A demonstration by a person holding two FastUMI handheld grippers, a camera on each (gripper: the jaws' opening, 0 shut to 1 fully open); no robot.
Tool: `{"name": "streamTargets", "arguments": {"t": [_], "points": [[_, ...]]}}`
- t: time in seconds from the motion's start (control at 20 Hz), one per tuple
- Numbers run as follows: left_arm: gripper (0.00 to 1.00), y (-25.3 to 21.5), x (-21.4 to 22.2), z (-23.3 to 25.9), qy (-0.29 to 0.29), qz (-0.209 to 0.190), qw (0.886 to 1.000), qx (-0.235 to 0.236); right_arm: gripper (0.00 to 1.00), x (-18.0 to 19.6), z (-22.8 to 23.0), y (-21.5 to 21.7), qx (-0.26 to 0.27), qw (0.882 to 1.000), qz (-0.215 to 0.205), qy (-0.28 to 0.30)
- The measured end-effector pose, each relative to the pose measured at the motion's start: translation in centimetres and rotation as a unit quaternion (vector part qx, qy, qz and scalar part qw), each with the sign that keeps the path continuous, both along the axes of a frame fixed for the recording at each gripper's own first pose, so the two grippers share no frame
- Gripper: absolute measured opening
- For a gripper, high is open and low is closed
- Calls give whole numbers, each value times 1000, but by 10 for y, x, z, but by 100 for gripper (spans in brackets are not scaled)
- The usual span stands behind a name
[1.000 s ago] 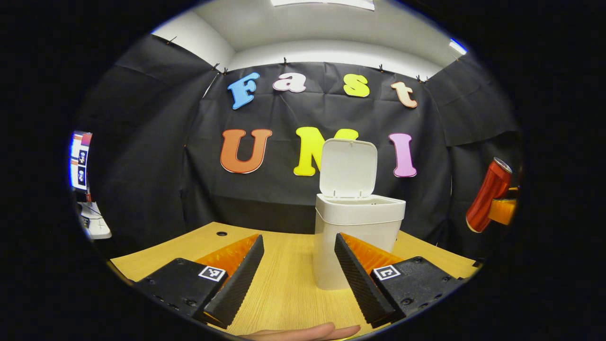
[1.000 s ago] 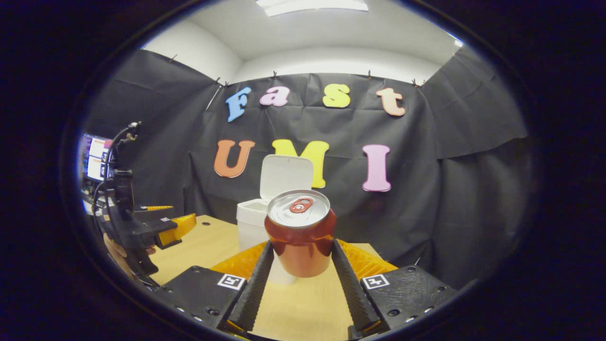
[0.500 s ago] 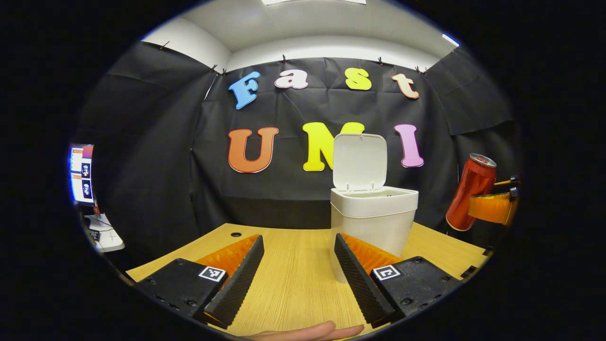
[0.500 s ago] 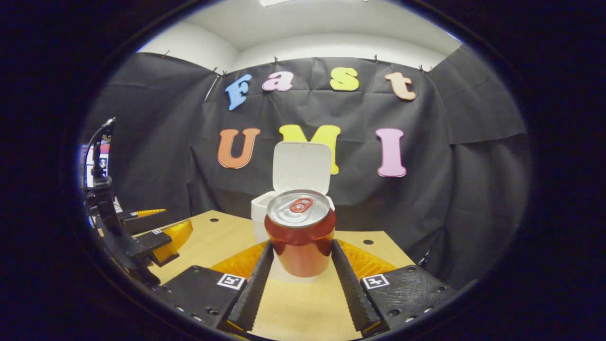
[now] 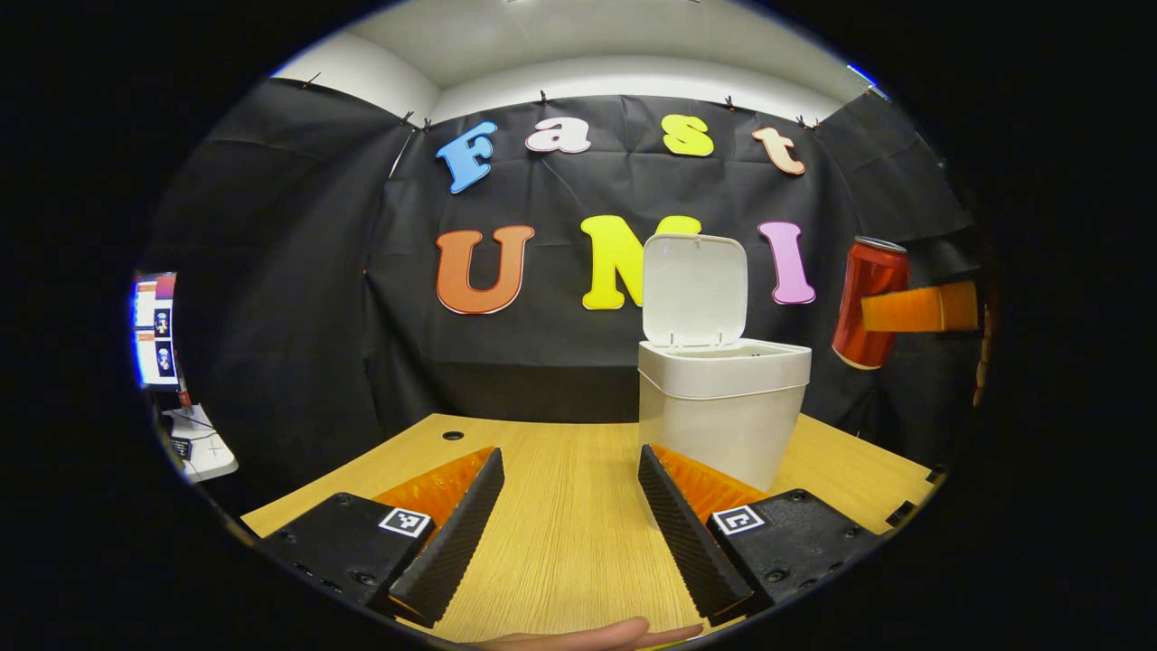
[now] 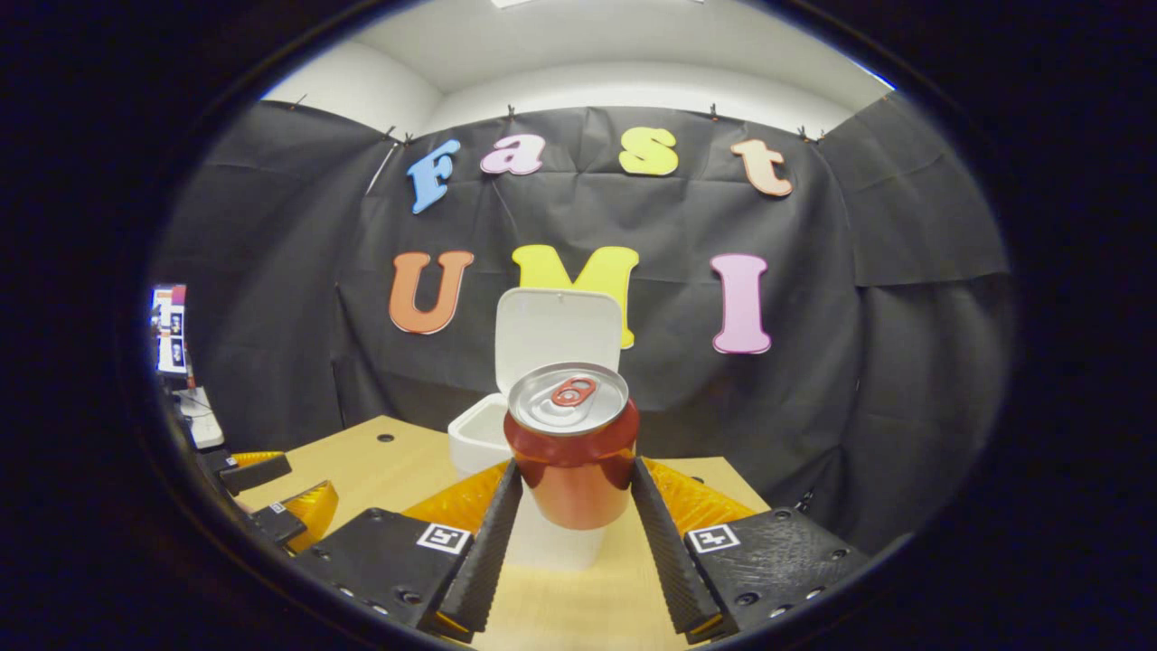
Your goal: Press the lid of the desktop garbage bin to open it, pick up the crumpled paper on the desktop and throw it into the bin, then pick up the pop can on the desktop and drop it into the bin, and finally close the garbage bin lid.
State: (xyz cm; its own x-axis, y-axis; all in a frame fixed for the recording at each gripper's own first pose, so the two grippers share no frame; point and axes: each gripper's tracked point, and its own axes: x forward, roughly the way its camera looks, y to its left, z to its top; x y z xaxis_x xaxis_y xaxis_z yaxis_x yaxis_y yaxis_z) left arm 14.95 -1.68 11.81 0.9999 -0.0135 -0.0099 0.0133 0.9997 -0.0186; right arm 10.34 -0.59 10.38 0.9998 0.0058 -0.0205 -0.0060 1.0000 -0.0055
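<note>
A white desktop bin (image 5: 721,402) stands on the wooden table (image 5: 560,533) with its lid (image 5: 694,289) hinged upright. My right gripper (image 6: 571,493) is shut on an upright red pop can (image 6: 569,448), held in the air in front of the bin (image 6: 479,434), whose raised lid (image 6: 556,330) shows behind the can. From the left gripper view, that can (image 5: 866,303) hangs to the right of the bin, above its rim. My left gripper (image 5: 569,506) is open over the table, nothing between its fingers, just left of the bin.
A monitor (image 5: 152,330) and a small white stand (image 5: 203,448) sit beyond the table's left edge. The tabletop has a cable hole (image 5: 452,436) near its far edge. A person's fingertip (image 5: 597,635) shows at the bottom of the left gripper view.
The right gripper has carried the can upward and closer to the bin. The left gripper has drawn back to the left, away from the bin, still open.
</note>
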Motion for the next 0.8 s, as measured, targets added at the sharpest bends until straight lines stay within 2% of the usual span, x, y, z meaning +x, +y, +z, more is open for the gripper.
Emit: {"name": "streamTargets", "arguments": {"t": [0.2,0.4,0.6,0.8], "points": [[97,-1,-1,0,-1,2,1000,17,72,22,16,6,-22,1000,0,-7],[97,-5,-5,6,-13,-6,1000,19,72,43,33,12,-20,1000,-4,-15],[97,-3,-9,13,-27,-6,999,24,72,70,33,15,-7,1000,-9,16],[96,5,-9,16,-31,-1,999,20,72,99,30,11,-21,999,-23,40]]}}
